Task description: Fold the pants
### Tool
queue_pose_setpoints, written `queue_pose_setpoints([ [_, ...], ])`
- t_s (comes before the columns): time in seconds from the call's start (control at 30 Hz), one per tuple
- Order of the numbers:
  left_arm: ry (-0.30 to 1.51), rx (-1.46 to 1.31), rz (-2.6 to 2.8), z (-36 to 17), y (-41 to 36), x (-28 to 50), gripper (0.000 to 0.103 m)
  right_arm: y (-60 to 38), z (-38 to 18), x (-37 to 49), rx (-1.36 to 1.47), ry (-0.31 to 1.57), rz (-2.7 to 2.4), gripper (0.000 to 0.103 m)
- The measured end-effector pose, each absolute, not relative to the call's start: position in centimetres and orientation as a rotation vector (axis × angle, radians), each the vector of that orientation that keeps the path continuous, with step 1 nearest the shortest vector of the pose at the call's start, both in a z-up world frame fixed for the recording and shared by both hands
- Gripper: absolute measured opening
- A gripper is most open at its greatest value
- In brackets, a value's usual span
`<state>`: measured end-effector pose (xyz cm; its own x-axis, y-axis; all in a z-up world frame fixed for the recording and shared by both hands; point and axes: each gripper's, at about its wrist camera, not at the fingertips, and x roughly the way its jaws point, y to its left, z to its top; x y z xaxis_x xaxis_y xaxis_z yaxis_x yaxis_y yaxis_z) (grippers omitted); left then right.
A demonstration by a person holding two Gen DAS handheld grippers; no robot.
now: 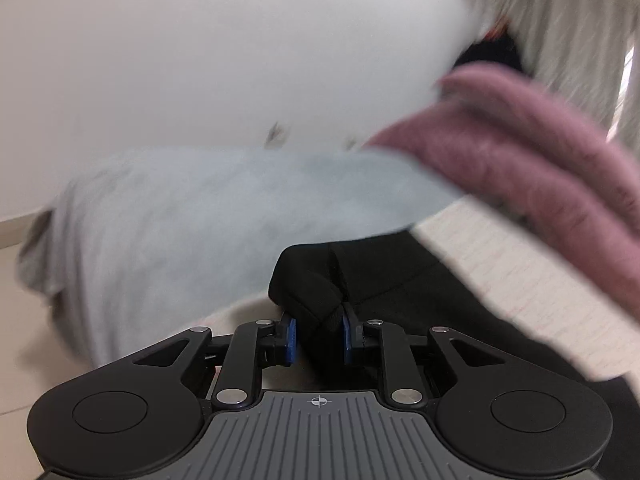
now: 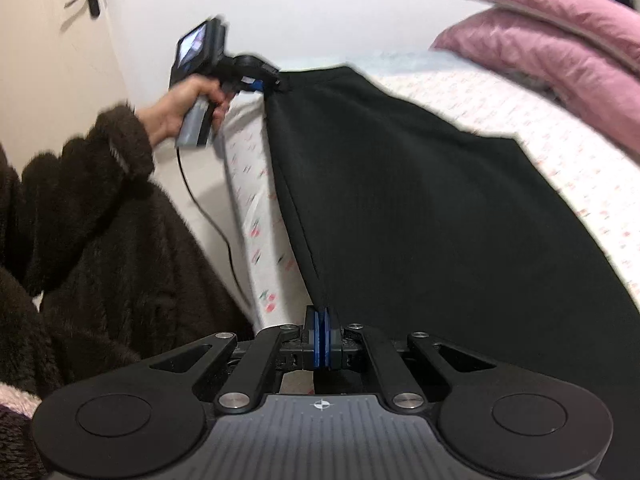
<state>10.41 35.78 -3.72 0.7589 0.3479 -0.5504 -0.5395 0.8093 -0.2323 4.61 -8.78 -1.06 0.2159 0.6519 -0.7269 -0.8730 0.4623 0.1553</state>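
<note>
Pants (image 2: 400,208) clamped by both left gripper (image 1: 318,338) and right gripper (image 2: 322,344).

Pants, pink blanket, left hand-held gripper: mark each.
pants (image 2: 420,208), right wrist view, middle of the black fabric
pink blanket (image 2: 560,28), right wrist view, upper fold
left hand-held gripper (image 2: 276,80), right wrist view, fingertips at the pants' far corner

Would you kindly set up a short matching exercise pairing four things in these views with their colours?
Things:
1. pants
2. quilt
3. sleeve
4. bedsheet

Colours:
A. white with a small red print
B. black
C. dark brown
D. dusty pink

Pairs: 1-B, 2-D, 3-C, 4-A
</note>
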Motion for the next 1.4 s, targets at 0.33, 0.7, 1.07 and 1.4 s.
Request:
queue_pose_setpoints([
  [0.33,0.533,-0.079,0.642,-1.0,31.7,11.2,0.067,-10.0,0.6,5.9,-0.185,0.819,1.066,0.046],
  [0.7,0.598,0.003,0.121,0.5,25.7,18.9,0.069,-5.9,0.5,20.5,-0.051,0.769,0.755,0.048],
  [1.07,0.6,0.193,0.025,-4.0,25.9,24.6,0.07,0.4,-4.9,29.9,-0.04,0.828,0.657,0.008],
  [1.4,0.548,0.202,0.162,-2.8,26.4,24.1,0.066,-1.5,-4.5,29.8,0.018,0.735,0.479,0.02],
])
